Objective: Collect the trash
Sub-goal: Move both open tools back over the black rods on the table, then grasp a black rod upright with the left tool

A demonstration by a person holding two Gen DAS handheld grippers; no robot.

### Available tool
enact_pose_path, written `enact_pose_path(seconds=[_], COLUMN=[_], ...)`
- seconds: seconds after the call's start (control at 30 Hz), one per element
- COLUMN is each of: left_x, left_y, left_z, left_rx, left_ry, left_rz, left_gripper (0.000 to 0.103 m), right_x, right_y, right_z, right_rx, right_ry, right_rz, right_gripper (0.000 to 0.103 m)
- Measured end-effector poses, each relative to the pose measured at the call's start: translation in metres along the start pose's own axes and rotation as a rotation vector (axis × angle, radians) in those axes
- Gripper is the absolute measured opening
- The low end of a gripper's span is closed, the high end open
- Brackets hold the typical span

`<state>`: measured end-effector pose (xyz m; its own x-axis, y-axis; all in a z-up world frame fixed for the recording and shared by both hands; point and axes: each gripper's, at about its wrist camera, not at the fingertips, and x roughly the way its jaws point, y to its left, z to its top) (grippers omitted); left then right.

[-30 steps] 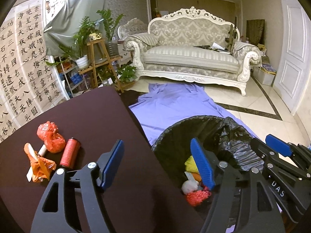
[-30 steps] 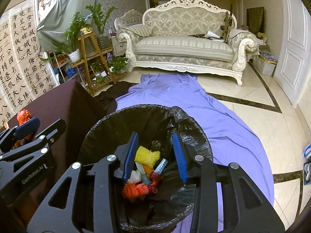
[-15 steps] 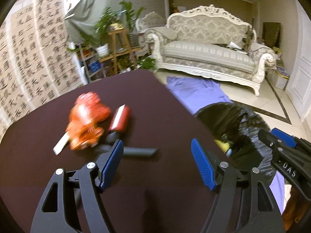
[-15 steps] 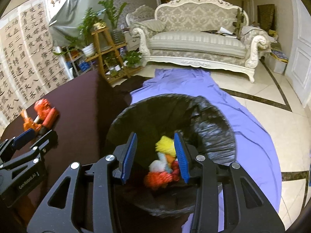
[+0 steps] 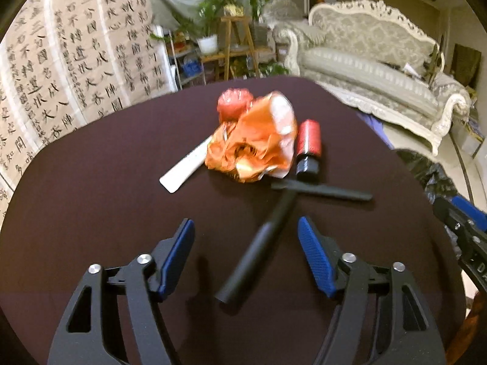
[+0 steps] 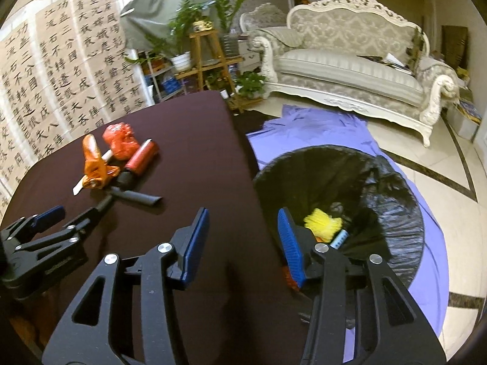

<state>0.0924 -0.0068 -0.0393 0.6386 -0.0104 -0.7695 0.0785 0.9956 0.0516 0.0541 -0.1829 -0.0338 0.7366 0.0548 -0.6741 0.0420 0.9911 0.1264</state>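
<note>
On the dark brown table (image 5: pixel 91 197) lies a pile of trash: a crumpled orange wrapper (image 5: pixel 252 143), a red crumpled ball (image 5: pixel 232 103), a red spool (image 5: pixel 309 137), a white flat stick (image 5: pixel 185 167) and two crossed black sticks. My left gripper (image 5: pixel 246 237) hangs low over the nearer black stick (image 5: pixel 255 249). Its jaws are closing with the stick between them, and the pads are clear of it. My right gripper (image 6: pixel 243 237) is over the table's edge beside the black-lined bin (image 6: pixel 395 188). Its jaws are opening with nothing between them.
The bin holds a yellow bundle (image 6: pixel 322 223) and other scraps. A purple cloth (image 6: pixel 319 127) is spread on the floor under it. Beyond are a white sofa (image 6: pixel 350 73), a wooden plant stand (image 6: pixel 207 57) and calligraphy sheets (image 6: pixel 61 70) on the left wall.
My left gripper swung from beside the bin to the trash pile, and a black stick now lies between its jaws. My right gripper shifted left from above the bin to the table's edge, its jaws wider.
</note>
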Motion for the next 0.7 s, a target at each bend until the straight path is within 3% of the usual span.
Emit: enact_pose_path(seconds=[0.1,0.27,0.33,0.5,0.7], left_x=[0.005,0.0,0.0,-0.005,-0.015], left_y=[0.004,-0.004,0.002,0.015,0.036], left_z=[0.001,-0.005,-0.007,-0.009,-0.015], left_rx=[-0.006,0.053,0.059,0.027,0.008], left_ry=[0.029,0.005,0.0,-0.013,-0.042], left_rz=[-0.027,-0.032,-0.034,-0.052,-0.013], left_gripper=[0.053,0.024,0.016,0.015,0.015], right_x=[0.004,0.014,0.021,0.038,0.054], right_y=[0.009,0.023,0.03,0.046,0.06], right_z=[0.006,0.017,0.021,0.031,0.037], right_rx=[-0.018,-0.039,-0.058,-0.091,-0.118], right_ry=[0.005,0.012,0.019,0.049,0.089], right_rz=[0.01,0.029,0.033,0.051,0.039], right_gripper=[0.046,0.046,0.046,0.046,0.047])
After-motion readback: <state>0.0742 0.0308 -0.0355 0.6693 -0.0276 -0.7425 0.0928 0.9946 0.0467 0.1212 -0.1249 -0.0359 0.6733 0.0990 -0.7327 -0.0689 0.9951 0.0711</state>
